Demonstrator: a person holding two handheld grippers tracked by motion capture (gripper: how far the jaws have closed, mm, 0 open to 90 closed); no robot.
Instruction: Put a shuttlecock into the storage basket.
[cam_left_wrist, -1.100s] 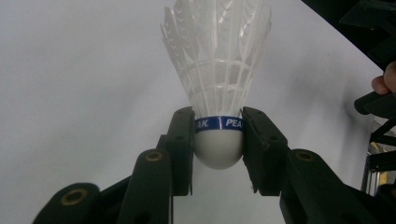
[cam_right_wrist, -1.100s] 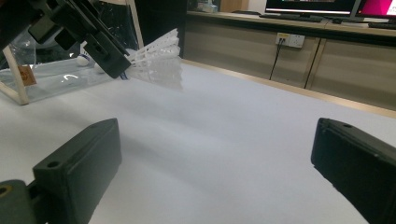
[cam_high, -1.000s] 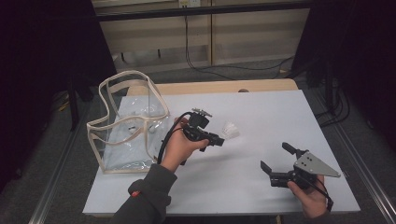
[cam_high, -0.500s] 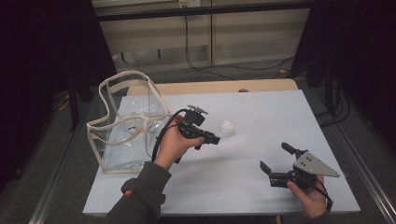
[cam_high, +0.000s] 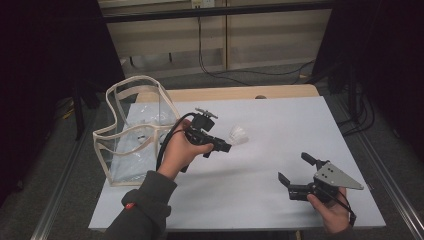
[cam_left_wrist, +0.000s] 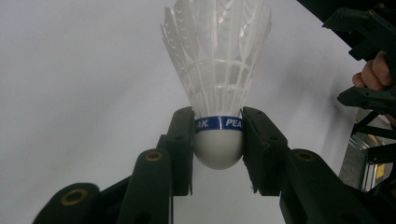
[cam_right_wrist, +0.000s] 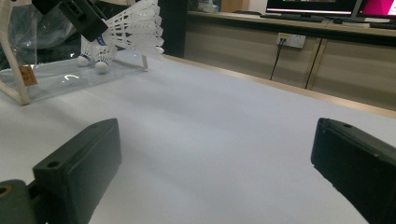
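A white feathered shuttlecock (cam_left_wrist: 218, 88) with a blue band sits between the jaws of my left gripper (cam_left_wrist: 217, 140), which is shut on its cork base. In the high view that gripper (cam_high: 224, 146) is held above the middle of the white table, the shuttlecock (cam_high: 239, 135) pointing right. A clear plastic bag with cream trim (cam_high: 131, 131) stands just left of the hand. Inside it lie more shuttlecocks (cam_right_wrist: 95, 60). My right gripper (cam_high: 296, 173) rests low at the front right, jaws open with nothing between them (cam_right_wrist: 215, 154).
The white table sheet (cam_high: 280, 125) spreads between the two hands. A wooden table edge (cam_high: 235, 93) runs along the back. Dark floor and metal rails (cam_high: 395, 185) flank the table. Cabinets and cables (cam_high: 210, 45) stand behind it.
My left hand has lifted a little and shifted left toward the bag, still carrying the shuttlecock. The right hand has stayed put.
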